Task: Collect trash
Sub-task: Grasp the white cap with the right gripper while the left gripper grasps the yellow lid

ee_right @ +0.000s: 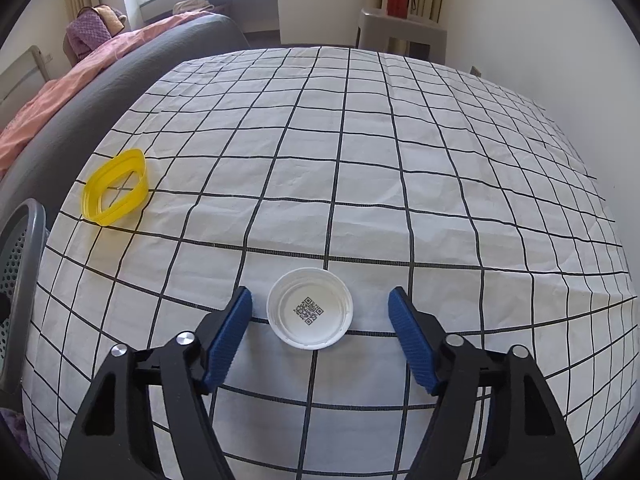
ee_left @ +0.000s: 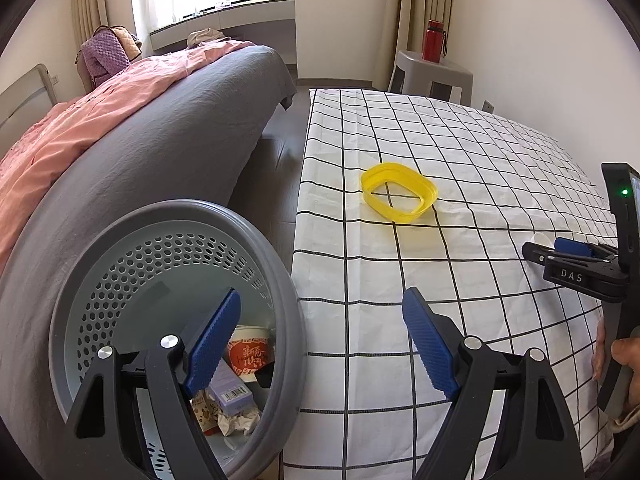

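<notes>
Trash already gathered is lying at the far left: a grey round perforated plastic bin (ee_left: 176, 304), standing on the floor just left of the bench (ee_left: 460, 152) with its white black-checked cloth, is holding a printed paper cup (ee_left: 250, 354), a small lilac box and crumpled paper. Left tongs (ee_left: 322, 344) are hovering over the bench's left edge, one blue pad (ee_left: 214, 344) hanging above the bin, the other above the cloth; they are standing wide apart and gripping nothing. Right of the bin, on the cloth near that same edge, a yellow translucent plastic ring (ee_left: 399, 193) is lying flat. Further right, near the bench's front edge, a white round plastic lid (ee_right: 310, 307) is lying inner side up, a printed code showing in its middle. Right tongs (ee_right: 320, 334) are straddling it, partly open, both pads clear of its rim and squeezing nothing yet.

The lid is probably very light, thin and stiff enough to pinch across its raised rim, though smooth plastic may be slipping or flipping under an uneven squeeze; taking it edge to edge looks safest. The ring looks equally light and springy.

From the left camera the lid is almost wholly hidden behind the right tongs. The bin's deeper contents are blocked by the left pad, and the person's hand is cut off at the frame's right edge.
</notes>
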A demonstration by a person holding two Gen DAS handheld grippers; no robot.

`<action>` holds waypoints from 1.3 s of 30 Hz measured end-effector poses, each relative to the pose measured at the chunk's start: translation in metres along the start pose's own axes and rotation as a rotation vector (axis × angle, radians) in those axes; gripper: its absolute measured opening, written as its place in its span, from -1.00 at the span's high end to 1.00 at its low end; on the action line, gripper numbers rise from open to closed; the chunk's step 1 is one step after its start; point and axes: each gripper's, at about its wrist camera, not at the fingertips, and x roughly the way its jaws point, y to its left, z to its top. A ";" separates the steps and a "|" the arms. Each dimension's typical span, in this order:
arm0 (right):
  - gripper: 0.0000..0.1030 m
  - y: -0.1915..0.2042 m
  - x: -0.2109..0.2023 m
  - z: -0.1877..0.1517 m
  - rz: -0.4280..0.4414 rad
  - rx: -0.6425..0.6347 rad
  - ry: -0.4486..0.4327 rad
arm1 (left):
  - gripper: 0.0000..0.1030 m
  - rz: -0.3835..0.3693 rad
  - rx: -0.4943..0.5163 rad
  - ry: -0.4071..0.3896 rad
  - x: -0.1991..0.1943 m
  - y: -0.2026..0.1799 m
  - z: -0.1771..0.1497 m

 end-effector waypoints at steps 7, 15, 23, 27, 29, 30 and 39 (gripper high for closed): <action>0.24 -0.001 -0.006 0.005 0.068 0.016 0.000 | -0.54 -0.020 -0.004 0.038 0.018 -0.013 0.012; 0.24 -0.011 -0.021 0.013 0.166 0.083 -0.022 | -0.54 -0.077 -0.038 0.113 0.053 -0.036 0.045; 0.24 -0.021 -0.031 0.021 0.210 0.117 -0.047 | -0.54 -0.096 -0.033 0.148 0.086 -0.068 0.075; 0.24 -0.025 -0.034 0.025 0.232 0.134 -0.055 | -0.54 -0.076 -0.020 0.166 0.103 -0.078 0.087; 0.24 -0.027 -0.035 0.025 0.239 0.137 -0.058 | -0.54 -0.053 -0.007 0.168 0.108 -0.081 0.089; 0.24 -0.027 -0.036 0.025 0.242 0.138 -0.059 | -0.54 -0.043 -0.001 0.169 0.111 -0.082 0.090; 0.24 -0.025 -0.040 0.024 0.262 0.134 -0.068 | -0.54 0.001 -0.004 0.191 0.128 -0.082 0.094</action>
